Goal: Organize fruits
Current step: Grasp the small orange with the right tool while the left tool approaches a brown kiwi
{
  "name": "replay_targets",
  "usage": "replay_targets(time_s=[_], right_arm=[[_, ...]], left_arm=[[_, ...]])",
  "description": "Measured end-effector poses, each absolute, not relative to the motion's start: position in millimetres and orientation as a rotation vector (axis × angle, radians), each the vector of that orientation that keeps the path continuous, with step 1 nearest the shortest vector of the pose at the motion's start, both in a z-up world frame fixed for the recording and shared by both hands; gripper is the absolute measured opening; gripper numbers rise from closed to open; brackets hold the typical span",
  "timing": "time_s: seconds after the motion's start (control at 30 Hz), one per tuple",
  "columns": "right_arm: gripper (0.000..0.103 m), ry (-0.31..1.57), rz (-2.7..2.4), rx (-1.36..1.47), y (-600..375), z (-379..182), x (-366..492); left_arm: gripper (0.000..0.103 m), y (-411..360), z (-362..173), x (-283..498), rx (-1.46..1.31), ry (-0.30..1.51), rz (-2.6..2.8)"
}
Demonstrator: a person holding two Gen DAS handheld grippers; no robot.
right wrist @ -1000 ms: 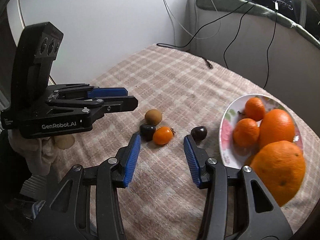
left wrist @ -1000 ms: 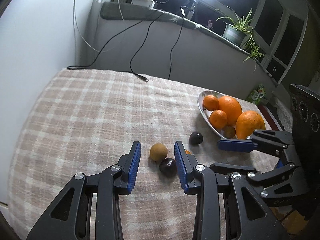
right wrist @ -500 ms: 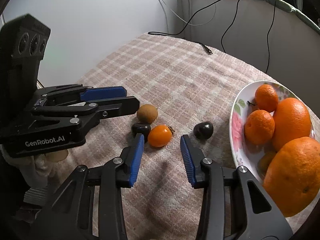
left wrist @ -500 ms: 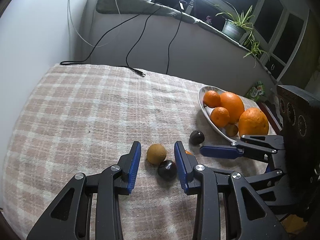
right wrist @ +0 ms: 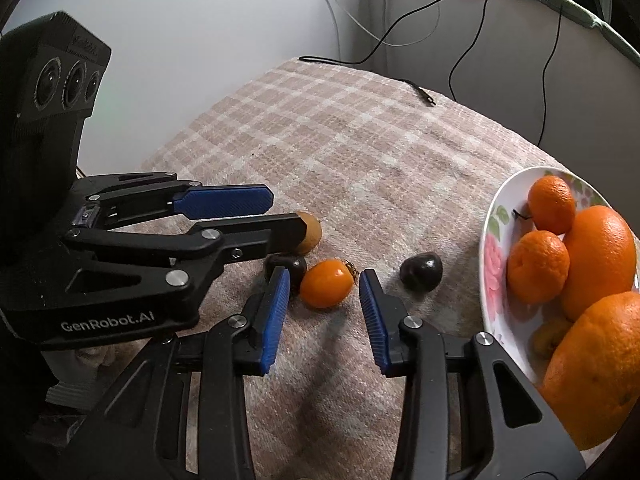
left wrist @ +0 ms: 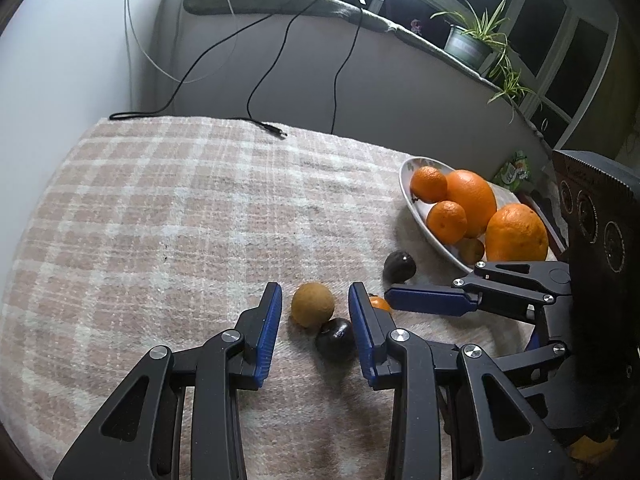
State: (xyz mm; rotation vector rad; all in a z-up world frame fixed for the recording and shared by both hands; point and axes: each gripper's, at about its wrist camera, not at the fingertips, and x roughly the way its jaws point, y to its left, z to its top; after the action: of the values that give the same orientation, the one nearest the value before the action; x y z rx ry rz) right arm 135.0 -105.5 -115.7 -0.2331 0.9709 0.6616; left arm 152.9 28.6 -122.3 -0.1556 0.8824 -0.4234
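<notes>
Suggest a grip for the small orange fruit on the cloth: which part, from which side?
Take the small orange fruit across its rounded middle, coming down from above with the right claw, already lined up and open around it. Its stem end points right. A dark fruit sits close on its left, so keep that pad tight to the orange skin.

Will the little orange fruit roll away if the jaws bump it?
Probably a bit: the little orange fruit looks round and smooth, lying loose on the cloth. The woolly cloth may slow it. Its shiny skin looks thin, so a hard squeeze might bruise it.
</notes>
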Motion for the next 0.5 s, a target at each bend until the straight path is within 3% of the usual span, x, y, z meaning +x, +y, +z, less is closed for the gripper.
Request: replay_targets(time_s=[0.5], right_arm=[[0.033, 0.986, 0.675, -0.179, -110.3, -119.6, 137.8]], left_arm=[[0.028, 28.2, -129.0, 155.8, -0.169, 0.913, -0.446]])
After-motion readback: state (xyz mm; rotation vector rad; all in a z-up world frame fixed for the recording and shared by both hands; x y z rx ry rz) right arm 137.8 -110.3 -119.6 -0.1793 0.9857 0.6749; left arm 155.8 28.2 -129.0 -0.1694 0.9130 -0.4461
